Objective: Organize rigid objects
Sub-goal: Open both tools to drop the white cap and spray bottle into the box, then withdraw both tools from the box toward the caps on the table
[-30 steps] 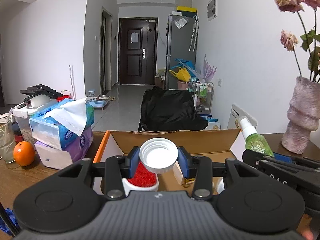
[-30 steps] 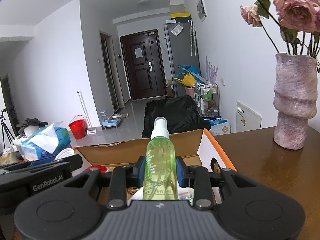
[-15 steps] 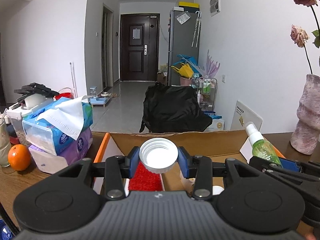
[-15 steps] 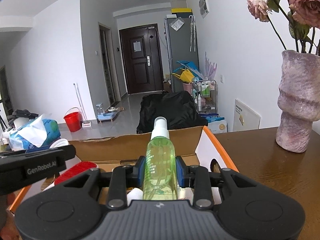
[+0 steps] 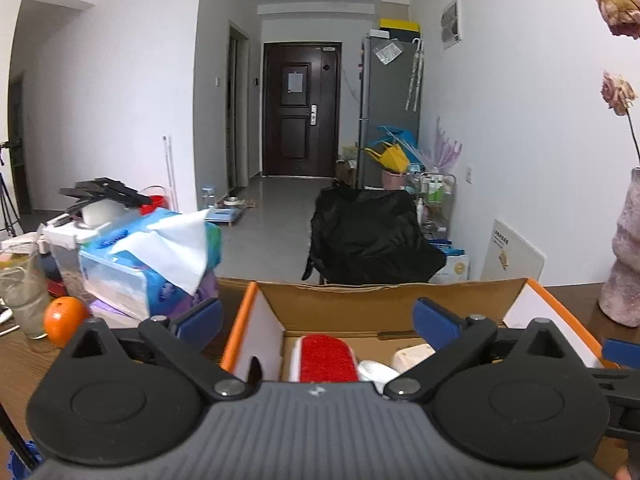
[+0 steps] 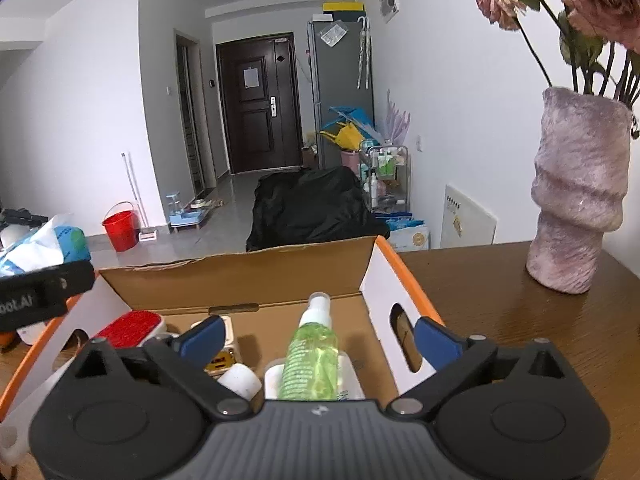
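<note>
A cardboard box with orange-edged flaps (image 5: 400, 308) (image 6: 240, 280) stands on the wooden table. My left gripper (image 5: 318, 320) is open and empty above the box's near left part. Below it lie a red-bristled brush (image 5: 326, 358) and white items (image 5: 412, 356). My right gripper (image 6: 318, 338) is open over the box. The green spray bottle (image 6: 314, 352) lies in the box between the blue fingertips, resting on white items, free of the pads. The red brush (image 6: 130, 328) also shows at the box's left in the right wrist view.
Tissue packs (image 5: 152, 256) and an orange (image 5: 64, 316) sit left of the box, with a glass (image 5: 24, 300) beside them. A pink vase with dried roses (image 6: 576, 200) stands on the table at right. Bare table lies between box and vase.
Both grippers have opened. The left let go of the white-capped jar, which is out of sight now. The right let go of the green spray bottle, which has dropped into the box.
</note>
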`<state>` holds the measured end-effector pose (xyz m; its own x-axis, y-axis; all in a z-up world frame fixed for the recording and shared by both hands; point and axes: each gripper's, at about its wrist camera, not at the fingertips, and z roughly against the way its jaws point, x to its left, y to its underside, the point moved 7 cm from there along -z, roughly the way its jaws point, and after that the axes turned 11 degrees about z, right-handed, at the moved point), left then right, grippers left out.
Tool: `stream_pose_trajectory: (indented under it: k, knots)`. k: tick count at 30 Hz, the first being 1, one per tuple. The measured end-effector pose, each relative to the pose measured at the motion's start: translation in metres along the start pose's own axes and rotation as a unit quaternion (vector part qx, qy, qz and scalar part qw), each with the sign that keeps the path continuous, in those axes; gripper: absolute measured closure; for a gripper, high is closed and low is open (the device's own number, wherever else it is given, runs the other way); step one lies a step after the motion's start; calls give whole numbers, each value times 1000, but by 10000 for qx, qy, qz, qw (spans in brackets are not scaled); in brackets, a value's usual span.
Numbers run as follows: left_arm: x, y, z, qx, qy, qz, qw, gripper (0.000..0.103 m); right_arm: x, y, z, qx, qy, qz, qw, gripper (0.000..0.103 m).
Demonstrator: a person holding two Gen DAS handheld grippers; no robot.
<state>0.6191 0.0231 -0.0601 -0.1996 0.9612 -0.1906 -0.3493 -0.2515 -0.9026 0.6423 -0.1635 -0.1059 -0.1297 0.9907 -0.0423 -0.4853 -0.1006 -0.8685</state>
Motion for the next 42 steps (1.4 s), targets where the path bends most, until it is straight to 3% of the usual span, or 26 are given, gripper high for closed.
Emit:
stream_pose_trajectory:
  k: [20, 28, 42]
  knots:
    - [15, 1, 8, 118, 75, -57, 9999, 0, 1, -3, 16, -278, 1, 13, 9996, 0]
    - [24, 7, 30, 56, 155, -39, 9999, 0, 2, 3, 47, -771, -114, -93, 9969, 0]
    - [54, 25, 78, 126, 201, 66, 9997, 0, 9, 33, 93, -705, -21, 107, 9975, 0]
